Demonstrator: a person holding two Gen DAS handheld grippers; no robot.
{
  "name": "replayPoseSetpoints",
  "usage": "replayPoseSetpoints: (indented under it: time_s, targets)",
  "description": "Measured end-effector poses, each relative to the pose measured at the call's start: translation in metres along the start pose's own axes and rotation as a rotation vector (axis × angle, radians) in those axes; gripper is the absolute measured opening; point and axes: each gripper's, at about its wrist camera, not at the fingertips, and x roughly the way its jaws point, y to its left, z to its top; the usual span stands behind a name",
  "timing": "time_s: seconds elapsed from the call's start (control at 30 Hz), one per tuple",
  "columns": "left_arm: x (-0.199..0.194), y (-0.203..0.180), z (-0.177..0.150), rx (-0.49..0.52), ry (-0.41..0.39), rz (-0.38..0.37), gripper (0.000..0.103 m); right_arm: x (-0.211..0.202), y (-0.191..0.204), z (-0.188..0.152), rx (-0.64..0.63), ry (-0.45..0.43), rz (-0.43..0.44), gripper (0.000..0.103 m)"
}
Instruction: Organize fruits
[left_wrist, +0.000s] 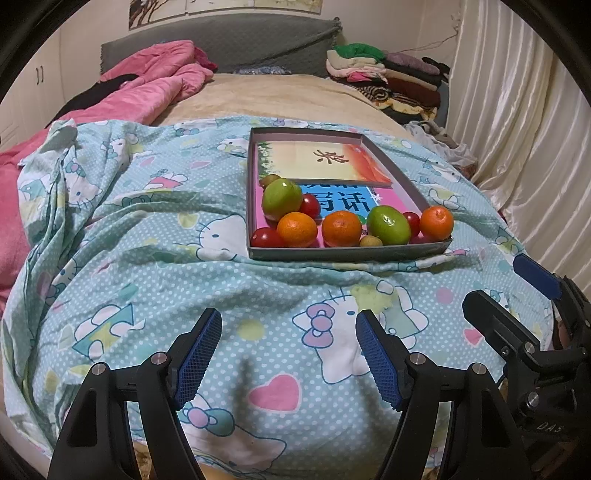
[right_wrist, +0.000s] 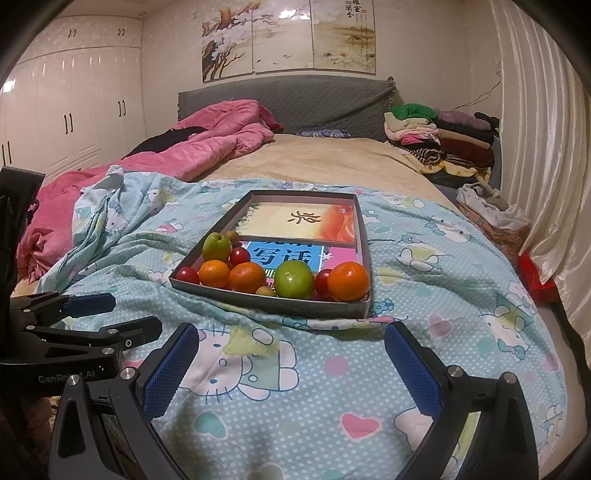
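Observation:
A shallow grey box tray (left_wrist: 351, 254) (right_wrist: 266, 297) lies on the Hello Kitty sheet. At its near end sit two green fruits (left_wrist: 282, 198) (left_wrist: 389, 225), three oranges (left_wrist: 297, 229) (left_wrist: 341, 228) (left_wrist: 436, 222), red cherry tomatoes (left_wrist: 266, 237) and small brownish fruits (left_wrist: 370, 241). The same fruits show in the right wrist view: green fruit (right_wrist: 294, 279), orange (right_wrist: 348, 281). My left gripper (left_wrist: 289, 354) is open and empty, low over the sheet, short of the tray. My right gripper (right_wrist: 291, 363) is open and empty; it also shows at the left wrist view's right edge (left_wrist: 517, 295).
Two printed books (left_wrist: 325, 162) lie in the tray's far part. A pink quilt (right_wrist: 207, 147) is bunched at the left, folded clothes (right_wrist: 443, 136) are piled at the headboard's right, and curtains (right_wrist: 546, 147) hang along the right.

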Motion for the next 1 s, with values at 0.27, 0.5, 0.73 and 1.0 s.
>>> replayPoseSetpoints:
  time_s: [0.27,0.5,0.73,1.0]
  targets:
    - [0.0,-0.001,0.0,0.002,-0.001,0.002,0.076,0.0,0.0,0.0,0.0,0.0,0.0,0.101]
    - [0.001,0.0,-0.001,0.002,0.006,-0.001,0.076,0.0,0.0,0.0,0.0,0.0,0.0,0.101]
    - [0.004,-0.001,-0.002,0.014,0.013,0.014,0.076,0.001,-0.006,0.0,0.016,-0.003,-0.026,0.101]
    - [0.013,0.022,0.015,-0.038,0.001,0.061,0.076,0.008,-0.041,0.006,0.133,-0.009,-0.084,0.102]
